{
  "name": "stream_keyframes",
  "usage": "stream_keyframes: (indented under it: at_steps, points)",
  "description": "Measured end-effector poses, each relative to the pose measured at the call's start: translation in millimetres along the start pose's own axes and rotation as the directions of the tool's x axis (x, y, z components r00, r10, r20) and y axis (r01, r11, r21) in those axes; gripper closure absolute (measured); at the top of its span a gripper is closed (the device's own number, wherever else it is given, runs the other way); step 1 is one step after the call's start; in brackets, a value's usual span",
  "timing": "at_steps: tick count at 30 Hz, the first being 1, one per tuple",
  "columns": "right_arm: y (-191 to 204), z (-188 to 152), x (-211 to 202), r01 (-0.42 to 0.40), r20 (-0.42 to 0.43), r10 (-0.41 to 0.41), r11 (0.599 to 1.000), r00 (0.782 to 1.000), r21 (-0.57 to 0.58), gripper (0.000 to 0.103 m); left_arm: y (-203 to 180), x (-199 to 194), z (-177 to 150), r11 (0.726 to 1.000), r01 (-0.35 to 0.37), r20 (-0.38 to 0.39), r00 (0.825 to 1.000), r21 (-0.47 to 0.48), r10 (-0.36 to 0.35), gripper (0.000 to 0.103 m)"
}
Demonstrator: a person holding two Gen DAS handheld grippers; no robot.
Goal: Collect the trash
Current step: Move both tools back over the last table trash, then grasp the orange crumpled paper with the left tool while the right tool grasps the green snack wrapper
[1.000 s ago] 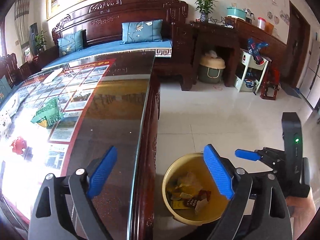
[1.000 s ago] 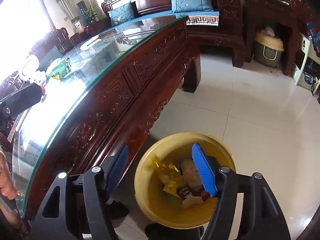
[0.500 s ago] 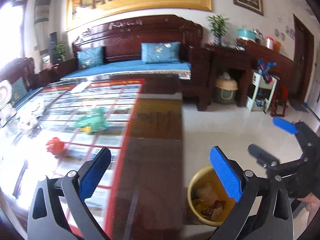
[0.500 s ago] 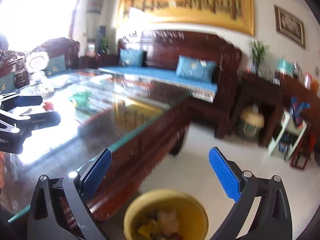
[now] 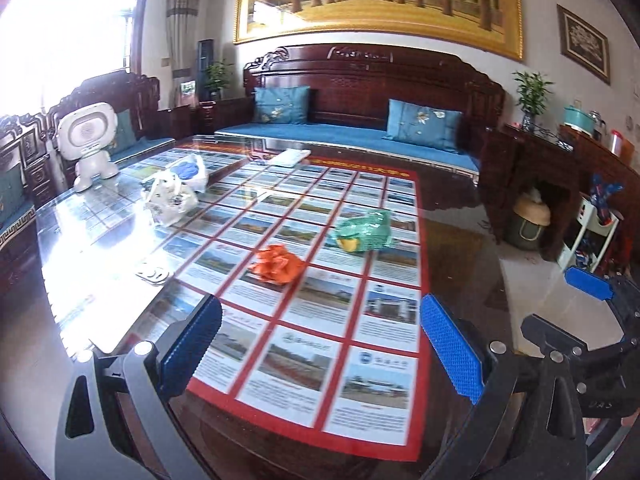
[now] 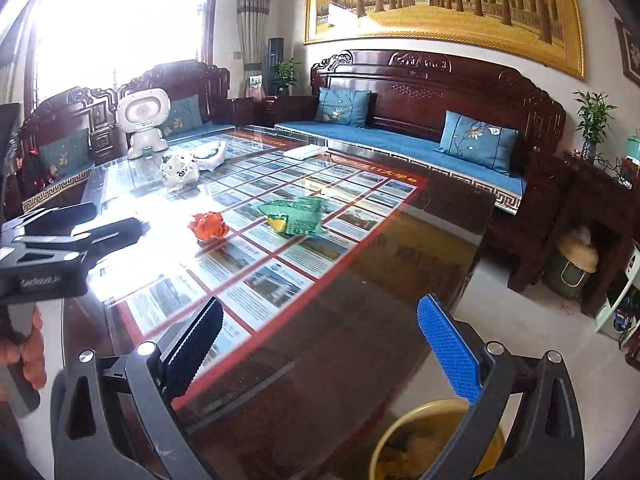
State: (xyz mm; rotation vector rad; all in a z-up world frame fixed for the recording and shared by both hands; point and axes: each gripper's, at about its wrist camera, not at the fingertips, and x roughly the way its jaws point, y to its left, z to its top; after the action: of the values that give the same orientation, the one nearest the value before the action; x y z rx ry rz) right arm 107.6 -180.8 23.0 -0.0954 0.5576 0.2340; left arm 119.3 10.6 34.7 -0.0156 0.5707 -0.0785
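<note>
left wrist: left claw (image 5: 320,344) spread, holding nothing, over glass counter (image 5: 452,248); orange wrapper (image 5: 276,266) and green wrapper (image 5: 364,232) lie ahead, near each other | right wrist: right claw (image 6: 320,344) spread, holding nothing; yellow bin (image 6: 404,440) on floor beside the counter edge, trash inside

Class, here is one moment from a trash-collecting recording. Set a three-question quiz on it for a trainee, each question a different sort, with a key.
1. True or false: the left tongs are shut on the orange wrapper.
2. What lies nearer the sofa? A) green wrapper B) orange wrapper
3. Fill in: the yellow bin stands on the ____ beside the table.

Key: 1 false, both tongs, left and right, are open and empty. 2 A. 3 floor.
</note>
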Motion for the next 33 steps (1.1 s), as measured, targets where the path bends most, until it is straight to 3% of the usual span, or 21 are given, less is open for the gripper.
stream_keyframes:
  at_steps: [5,10,15,22,33]
  points:
    - [17.7,18.8,21.0,-0.039,0.016,0.038,0.997,0.999,0.063,0.008,28.6,10.4,5.8,0.999,-0.031,-0.004,1.000,-0.015,0.031,0.004]
    - [19.7,25.9,40.1,-0.025,0.014,0.024,0.998,1.000,0.059,0.008,44.1,38.4,10.3,0.999,-0.037,-0.035,0.999,-0.022,0.036,0.004]
    - [13.9,27.6,60.7,-0.073,-0.010,0.075,0.993,0.997,0.089,0.008,47.3,77.8,12.3,0.999,-0.023,-0.090,0.996,-0.046,0.019,0.004]
    - [13.4,30.6,95.4,-0.065,-0.036,0.067,0.996,0.997,0.060,0.008,56.0,136.3,12.5,0.993,0.024,-0.183,0.982,-0.114,-0.045,0.004]
    - [7.0,42.1,126.5,-0.105,-0.045,0.108,0.993,0.993,0.058,0.008,52.1,180.8,25.6,0.996,-0.016,-0.236,0.972,-0.085,-0.005,0.004]
